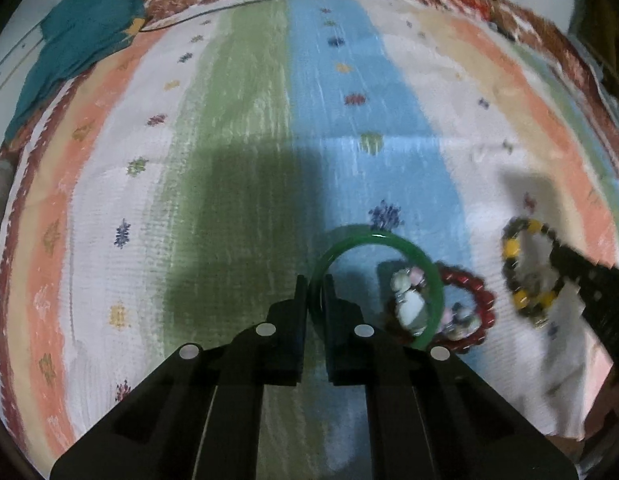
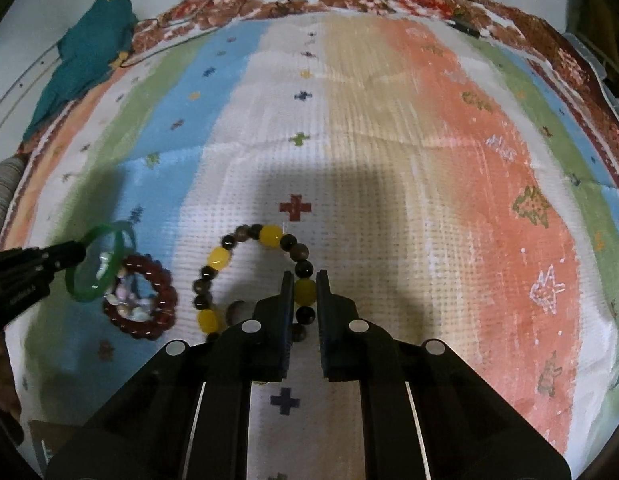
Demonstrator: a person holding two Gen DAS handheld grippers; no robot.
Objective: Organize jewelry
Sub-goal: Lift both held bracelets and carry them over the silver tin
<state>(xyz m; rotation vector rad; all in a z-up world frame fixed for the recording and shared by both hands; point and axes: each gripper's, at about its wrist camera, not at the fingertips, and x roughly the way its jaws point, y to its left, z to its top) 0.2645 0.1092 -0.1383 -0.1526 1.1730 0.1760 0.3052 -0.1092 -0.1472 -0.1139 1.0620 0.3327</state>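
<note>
- Left gripper (image 1: 314, 286): jaws nearly together, pinched on the near-left rim of a green bangle (image 1: 393, 242), with the hoop rising ahead and to the right of the fingertips (image 1: 300, 289).
- Through the hoop, just right of the left jaws: a pale shell bracelet (image 1: 409, 300) lying on top of a dark red bead bracelet (image 1: 475, 288), both down on the cloth.
- From the right wrist camera, that same green bangle (image 2: 123, 246) hung tilted at the tip of the left gripper (image 2: 79, 250), over the upper left edge of the dark red bead bracelet (image 2: 165, 296); shell bracelet (image 2: 129, 308) sat inside the red ring.
- Right gripper (image 2: 303, 286): jaws narrow, clamped on a yellow bead of a yellow and brown bead bracelet (image 2: 219, 260); loop curved up and away to the left of the fingertips (image 2: 323, 284), remainder tucked under the jaws and partly hidden.
- Seen from the left wrist camera, far to the right of the left jaws: the right gripper (image 1: 559, 268) gripping the yellow and brown bead bracelet (image 1: 511, 248), blurred.
- Beneath everything: striped cloth (image 2: 449, 160) in green, blue, white, cream and orange with small stitched motifs; a red cross motif (image 2: 295, 207) just ahead of the right jaws.
- Far ahead and left of both jaws, at the cloth's edge: a crumpled teal fabric (image 1: 85, 28).
</note>
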